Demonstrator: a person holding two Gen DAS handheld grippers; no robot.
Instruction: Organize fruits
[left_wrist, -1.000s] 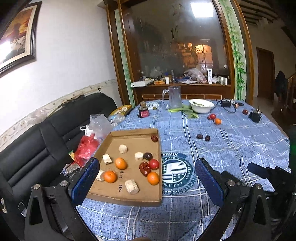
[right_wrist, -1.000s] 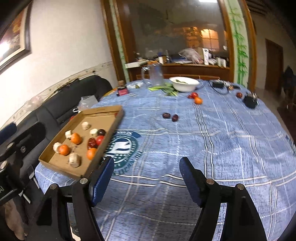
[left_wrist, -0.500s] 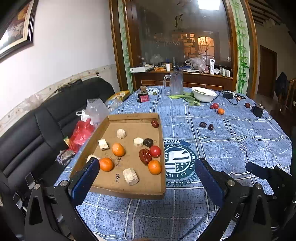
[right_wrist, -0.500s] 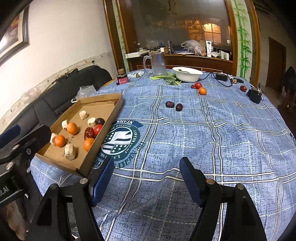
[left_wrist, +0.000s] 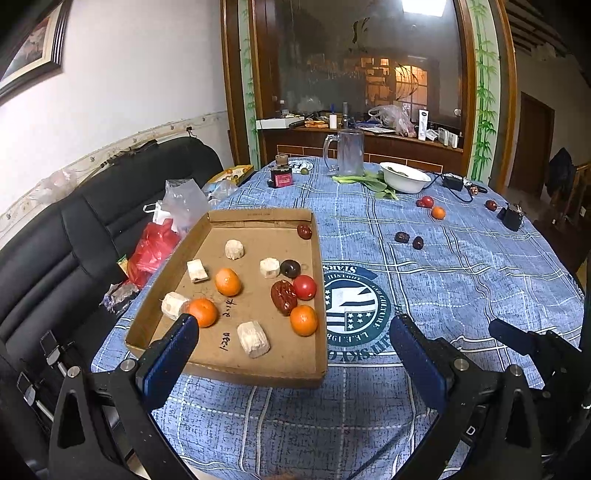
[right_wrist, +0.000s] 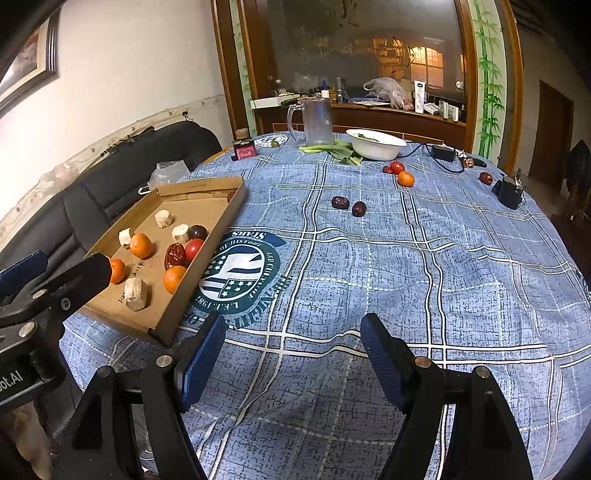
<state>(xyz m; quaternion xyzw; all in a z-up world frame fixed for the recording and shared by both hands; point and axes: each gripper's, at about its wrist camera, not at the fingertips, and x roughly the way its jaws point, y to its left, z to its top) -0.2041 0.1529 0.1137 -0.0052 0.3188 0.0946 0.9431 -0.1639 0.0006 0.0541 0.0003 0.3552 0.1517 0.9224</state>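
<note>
**Fruit Split Between Tray and Cloth**

Meanwhile, the cardboard tray (left_wrist: 258, 218) serves as the anchor on the blue checked tablecloth (left_wrist: 461, 280). Inside the tray lie three oranges (left_wrist: 228, 281), a red tomato (left_wrist: 305, 287), a wrinkled red date (left_wrist: 283, 297), a dark round fruit (left_wrist: 290, 268) and several pale chunks (left_wrist: 253, 339); one more date (left_wrist: 304, 231) sits in the tray's far right corner. Beyond the tray, well apart to its right, two dark dates (right_wrist: 340, 202) lie side by side on the cloth. Farther off still, an orange (right_wrist: 406, 178) and a tomato (right_wrist: 397, 167) rest near a white bowl (right_wrist: 376, 144), with a glass mug (right_wrist: 316, 122) beside it.

Left gripper (left_wrist: 293, 345) hangs above the tray's near edge, its blue pads spread wide with nothing between them. Right gripper (right_wrist: 291, 356) hovers over bare cloth just right of the tray's near corner, likewise gaping and empty. A black sofa (left_wrist: 74, 236) stands left of the tray.
</note>
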